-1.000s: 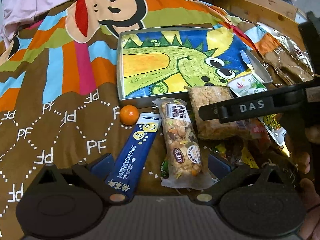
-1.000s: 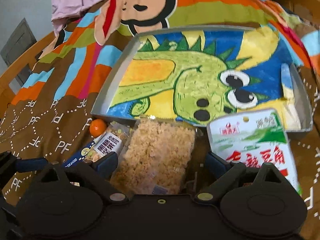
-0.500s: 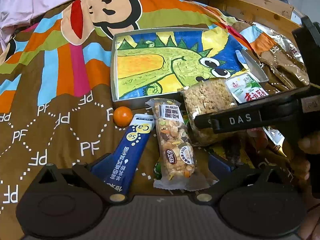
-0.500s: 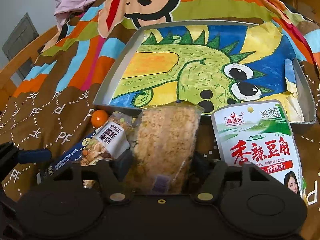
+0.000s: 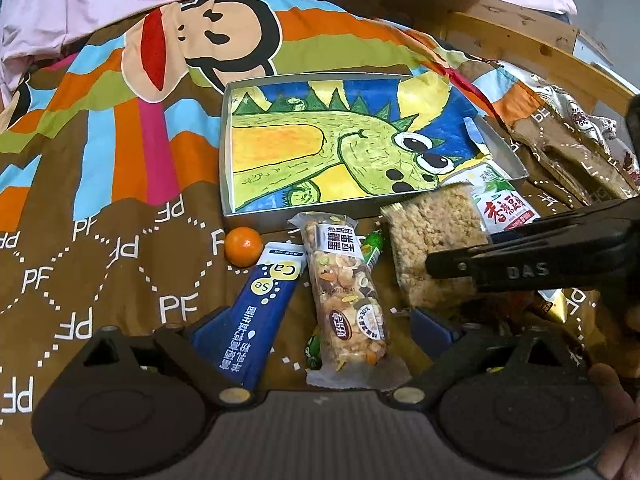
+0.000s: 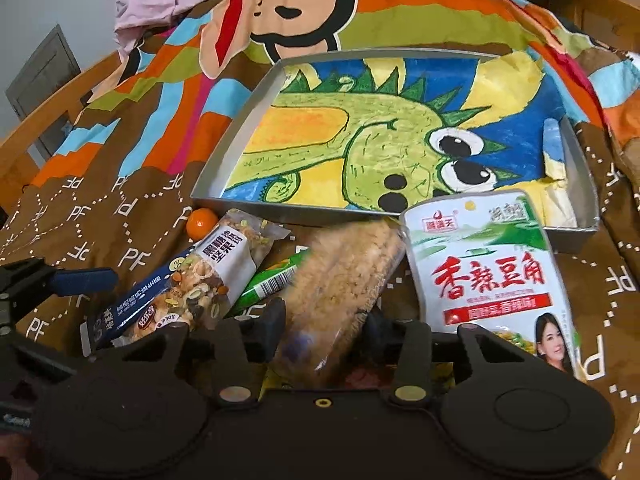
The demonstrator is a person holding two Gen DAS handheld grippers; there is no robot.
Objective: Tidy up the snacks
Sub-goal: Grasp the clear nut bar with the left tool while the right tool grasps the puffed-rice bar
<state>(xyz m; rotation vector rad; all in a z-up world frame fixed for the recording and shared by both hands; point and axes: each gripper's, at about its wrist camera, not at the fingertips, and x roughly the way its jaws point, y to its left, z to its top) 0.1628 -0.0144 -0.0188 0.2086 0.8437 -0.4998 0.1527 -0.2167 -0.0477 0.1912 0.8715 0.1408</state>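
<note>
Closing on the crispy rice pack, right gripper has jaws narrowing, pads against both its sides, pack tilted up just before the tray front rim. Tray floor bare, roomy. Left gripper wide, closing slightly, holding nothing, over nut bar and blue tube. Orange ball touches tube tip. Green packet mostly hidden. Bean pouch lower corner cut off by gripper.

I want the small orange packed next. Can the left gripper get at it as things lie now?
Probably yes. The orange lies bare on the cloth, just ahead-left of the left gripper, whose jaws are wide but closing; only the blue tube lies close beside it.
</note>
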